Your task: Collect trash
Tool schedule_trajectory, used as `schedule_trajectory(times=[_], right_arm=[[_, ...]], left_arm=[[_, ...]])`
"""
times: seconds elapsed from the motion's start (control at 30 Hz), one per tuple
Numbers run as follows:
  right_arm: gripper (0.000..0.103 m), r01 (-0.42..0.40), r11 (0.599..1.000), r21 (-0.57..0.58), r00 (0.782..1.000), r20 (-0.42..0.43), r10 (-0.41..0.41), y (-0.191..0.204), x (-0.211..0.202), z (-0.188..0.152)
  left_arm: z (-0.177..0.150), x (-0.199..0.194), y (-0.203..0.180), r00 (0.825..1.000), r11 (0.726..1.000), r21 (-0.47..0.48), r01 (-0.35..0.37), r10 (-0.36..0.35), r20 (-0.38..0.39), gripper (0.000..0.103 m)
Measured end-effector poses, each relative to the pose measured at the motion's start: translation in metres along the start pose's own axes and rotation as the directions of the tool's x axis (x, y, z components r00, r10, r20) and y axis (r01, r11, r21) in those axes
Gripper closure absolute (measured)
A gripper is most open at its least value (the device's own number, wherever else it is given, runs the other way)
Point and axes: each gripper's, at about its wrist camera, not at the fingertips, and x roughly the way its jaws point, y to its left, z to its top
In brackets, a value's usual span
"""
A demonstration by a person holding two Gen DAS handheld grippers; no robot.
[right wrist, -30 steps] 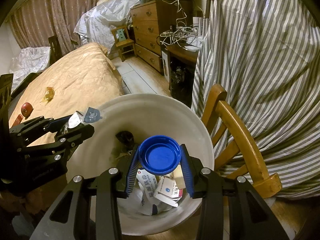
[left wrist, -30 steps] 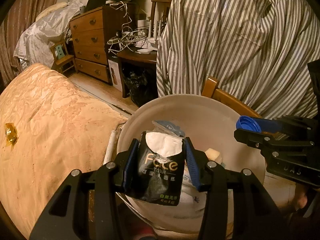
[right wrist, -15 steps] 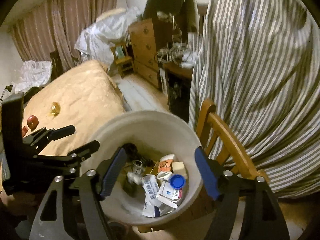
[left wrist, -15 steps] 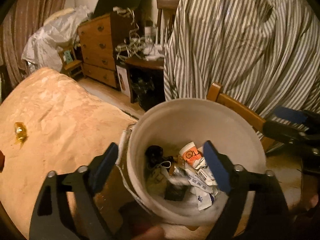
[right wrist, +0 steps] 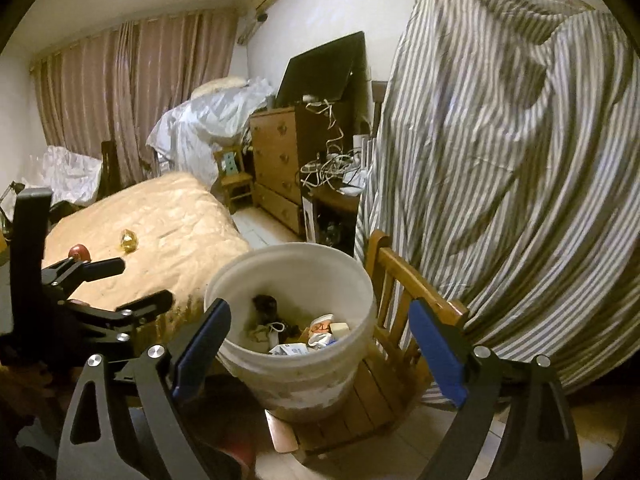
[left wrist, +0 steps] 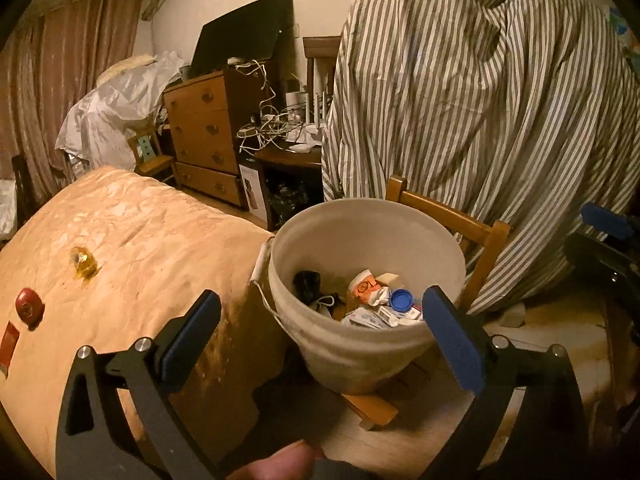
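A white bucket (left wrist: 360,210) (right wrist: 288,254) stands on a wooden chair (right wrist: 404,280), holding a blue cap (left wrist: 401,301), a paper cup (left wrist: 365,286), white packets and something black. My left gripper (left wrist: 320,304) hangs back from the bucket, its jaws opening with nothing between them. My right gripper (right wrist: 319,310) does the same beside it; its blue pad (left wrist: 604,220) shows at the right edge of the left wrist view. On the tan bed (left wrist: 132,240) lie a yellow wrapper (left wrist: 83,264) (right wrist: 129,240), a red round thing (left wrist: 29,306) (right wrist: 80,252) and a flat red packet (left wrist: 9,342).
A big striped cloth (left wrist: 480,120) hangs right behind the chair. A wooden dresser (left wrist: 200,136) and a low table with tangled cables (left wrist: 276,128) stand at the back, curtains (right wrist: 132,92) beyond the bed. A fingertip (left wrist: 280,460) shows at the bottom edge.
The left gripper let go of a black tissue pack and the right let go of the blue cap; both went into the bucket. Both grippers opened wide and drew back and up from the bucket.
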Motion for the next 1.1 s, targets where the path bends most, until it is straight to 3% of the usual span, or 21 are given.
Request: schedule_trajectory(times=[0.23,0.53,0.73,1.1], right_arm=[[0.011,-0.026,1.000,-0.010,0.999,0.030,0.027,-0.004,-0.025,-0.014],[0.010,-0.053,0.998,-0.029,0.998,0.021,0.054,0.003,-0.027,-0.020],[0.010,-0.053,0.998,-0.021,0.999,0.005,0.053,-0.003,-0.021,-0.018],[0.006,-0.056,0.998,-0.019,0.998,0.003,0.056,-0.005,-0.018,-0.016]], left_arm=[[-0.015,-0.022,0.005,1.000,1.000,-0.023,-0.018,0.018,0.010,0.006],[-0.021,-0.037,0.005,1.000,1.000,-0.019,0.000,0.000,0.032,0.006],[-0.023,-0.035,0.002,0.999,0.999,-0.013,0.044,-0.044,0.025,0.006],[-0.025,-0.030,-0.003,1.000,1.000,-0.002,0.029,-0.029,0.009,0.006]])
